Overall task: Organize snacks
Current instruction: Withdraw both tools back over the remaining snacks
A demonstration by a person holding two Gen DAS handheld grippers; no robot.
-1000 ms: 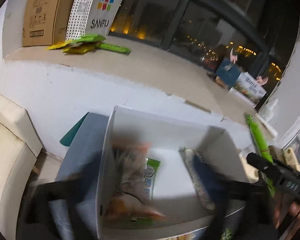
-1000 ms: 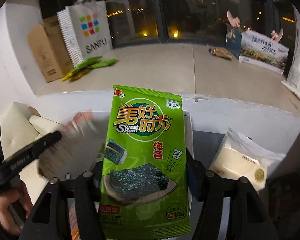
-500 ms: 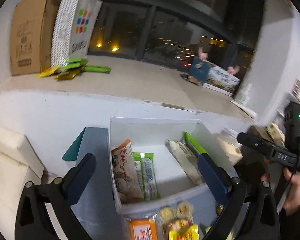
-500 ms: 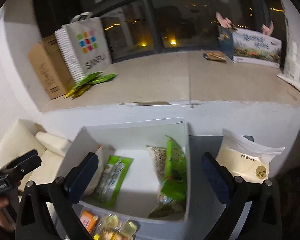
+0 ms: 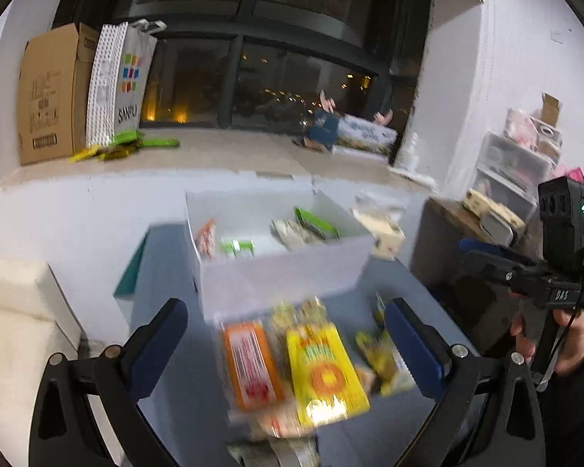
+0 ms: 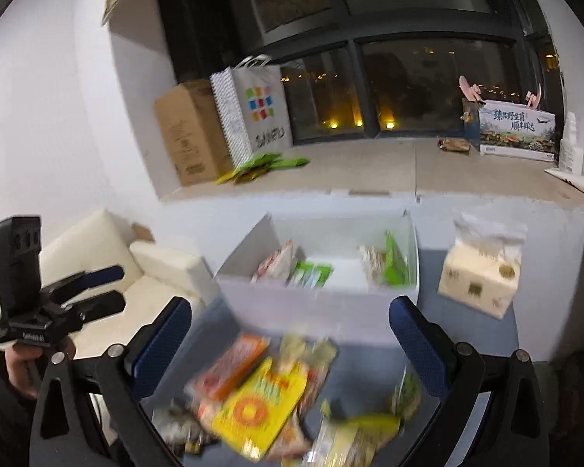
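A white box stands on the blue-grey table and holds several snack packets, among them a green seaweed packet leaning at its right side. A loose pile of snacks lies in front of it, with a yellow packet and an orange packet on top. My left gripper is open and empty above the pile. My right gripper is open and empty above the same pile. Each gripper shows in the other's view, the left and the right.
A tissue pack sits right of the box. A cream sofa is at the left. A window ledge behind carries a cardboard box, a SANFU bag and green packets. A dark cabinet stands at the right.
The right gripper has let the green seaweed packet go into the box and the left its packet too. Both grippers have pulled back from the box to above the loose pile.
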